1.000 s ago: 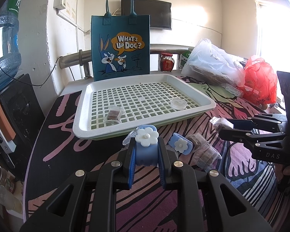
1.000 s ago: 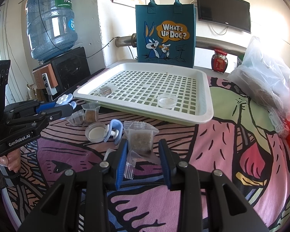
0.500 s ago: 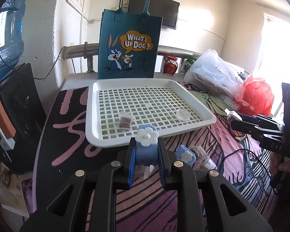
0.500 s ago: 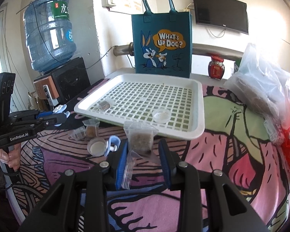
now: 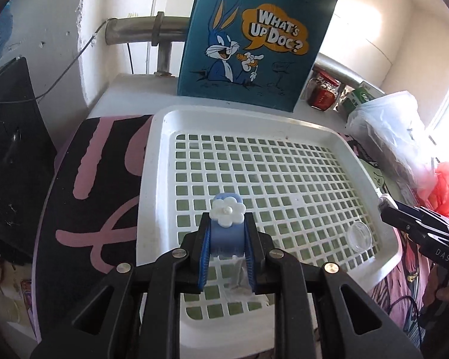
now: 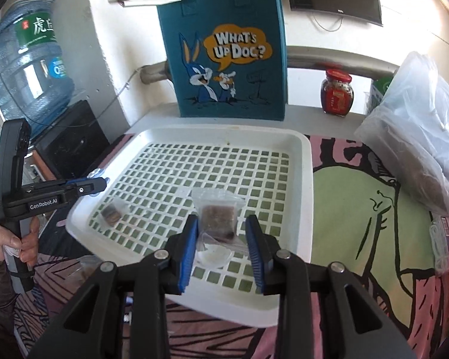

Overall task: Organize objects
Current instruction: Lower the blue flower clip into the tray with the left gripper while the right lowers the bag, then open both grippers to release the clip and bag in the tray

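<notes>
My left gripper (image 5: 227, 224) is shut on a blue case with a white flower (image 5: 227, 209) and holds it above the near-left part of the white slotted tray (image 5: 152, 179). My right gripper (image 6: 221, 224) is shut on a clear bag of brown bits (image 6: 218, 217) above the tray's (image 6: 305, 179) near middle. In the tray, a clear round cup (image 6: 214, 255) lies under that bag. A small bag with a brown piece (image 6: 112, 214) lies near the left rim. The left gripper (image 6: 100, 184) shows at the tray's left edge, and the right gripper (image 5: 386, 206) at its right edge.
A blue cartoon tote bag (image 6: 224, 59) stands behind the tray, with a red jar (image 6: 336, 92) to its right. Bulky plastic bags (image 6: 413, 137) sit along the right side. A water bottle (image 6: 27, 65) and a black box (image 6: 71, 137) stand off the left.
Both grippers have moved forward from over the patterned cloth to above the tray, each carrying its item. The loose items on the cloth have dropped out of view.
</notes>
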The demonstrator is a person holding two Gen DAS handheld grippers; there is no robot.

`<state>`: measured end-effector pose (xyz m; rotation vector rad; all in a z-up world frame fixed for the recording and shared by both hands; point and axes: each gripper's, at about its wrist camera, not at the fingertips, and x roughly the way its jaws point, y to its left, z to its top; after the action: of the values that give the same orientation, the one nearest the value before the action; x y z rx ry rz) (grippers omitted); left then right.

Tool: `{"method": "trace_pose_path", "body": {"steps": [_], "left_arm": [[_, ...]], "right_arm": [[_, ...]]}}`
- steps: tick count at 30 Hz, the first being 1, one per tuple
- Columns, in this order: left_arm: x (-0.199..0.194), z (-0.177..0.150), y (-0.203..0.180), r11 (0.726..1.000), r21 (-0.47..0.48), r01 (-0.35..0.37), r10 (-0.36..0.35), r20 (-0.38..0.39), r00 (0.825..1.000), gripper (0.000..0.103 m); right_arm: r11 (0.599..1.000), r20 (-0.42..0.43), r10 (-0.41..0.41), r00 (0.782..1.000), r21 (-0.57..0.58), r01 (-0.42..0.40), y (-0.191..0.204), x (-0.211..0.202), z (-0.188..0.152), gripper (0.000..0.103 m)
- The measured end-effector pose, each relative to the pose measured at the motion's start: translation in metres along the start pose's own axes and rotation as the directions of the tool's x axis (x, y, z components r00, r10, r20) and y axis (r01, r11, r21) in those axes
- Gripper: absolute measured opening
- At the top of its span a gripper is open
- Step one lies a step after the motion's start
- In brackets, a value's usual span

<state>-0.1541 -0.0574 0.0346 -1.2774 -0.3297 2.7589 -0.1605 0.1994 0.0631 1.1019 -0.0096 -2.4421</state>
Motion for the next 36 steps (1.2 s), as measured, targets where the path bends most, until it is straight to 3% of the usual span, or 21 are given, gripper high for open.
{"method": "trace_pose_path", "body": {"steps": [2, 6, 8, 9, 11, 13, 15, 18, 21, 25, 30, 36], "left_arm": [[0.009, 0.001, -0.001, 1.0, -0.011, -0.003, 0.003, -0.01, 1.0, 0.019], [0.024, 0.003, -0.003, 0.999, -0.018, -0.029, 0.028, -0.027, 0.999, 0.021], [0.026, 0.003, -0.001, 0.999, -0.024, -0.038, 0.037, -0.028, 0.999, 0.029], [0.024, 0.003, -0.001, 0.999, -0.028, -0.03, 0.029, -0.02, 0.999, 0.04], [0.013, 0.004, 0.001, 0.998, -0.056, 0.016, -0.016, 0.004, 1.0, 0.054], [-0.008, 0.004, 0.002, 0.996, -0.071, 0.047, -0.042, 0.072, 0.997, 0.059], [-0.034, 0.0, 0.001, 0.996, -0.048, 0.073, -0.065, 0.151, 0.986, 0.074], [-0.074, -0.012, -0.004, 0.998, 0.017, 0.057, -0.059, 0.273, 0.96, 0.086], [-0.101, -0.033, -0.01, 0.997, 0.07, 0.037, -0.057, 0.317, 0.947, 0.092], [-0.116, -0.069, -0.017, 0.991, 0.132, 0.032, -0.068, 0.284, 0.956, 0.093], [-0.093, -0.109, -0.023, 0.979, 0.195, 0.054, -0.078, 0.116, 0.99, 0.093], [-0.071, -0.126, -0.027, 0.972, 0.229, 0.057, -0.066, 0.035, 0.997, 0.088]], "right_arm": [[0.999, -0.03, 0.012, 0.999, 0.034, -0.011, -0.008, 0.015, 0.003, 0.032], [0.998, -0.071, -0.041, 0.997, 0.038, 0.044, -0.013, 0.043, 0.006, 0.032], [0.998, -0.087, -0.035, 0.996, 0.056, 0.04, -0.015, 0.051, 0.008, 0.034], [0.997, -0.089, -0.034, 0.995, 0.061, 0.04, -0.015, 0.052, 0.008, 0.035], [0.996, -0.043, -0.047, 0.998, 0.068, 0.05, -0.014, 0.04, 0.008, 0.044], [0.997, 0.031, -0.036, 0.999, 0.066, 0.034, -0.011, 0.015, 0.008, 0.051], [0.999, 0.102, -0.008, 0.995, 0.045, 0.003, -0.005, -0.015, 0.006, 0.052], [1.0, 0.184, 0.02, 0.983, -0.005, -0.019, 0.009, -0.06, -0.004, 0.055], [0.998, 0.25, 0.044, 0.967, -0.049, -0.033, 0.022, -0.097, -0.025, 0.063], [0.996, 0.236, 0.069, 0.969, -0.066, -0.055, 0.039, -0.114, -0.06, 0.067], [0.993, 0.058, 0.113, 0.992, -0.047, -0.11, 0.058, -0.089, -0.101, 0.067], [0.995, -0.082, 0.061, 0.995, -0.072, -0.067, 0.071, -0.054, -0.133, 0.066]]}}
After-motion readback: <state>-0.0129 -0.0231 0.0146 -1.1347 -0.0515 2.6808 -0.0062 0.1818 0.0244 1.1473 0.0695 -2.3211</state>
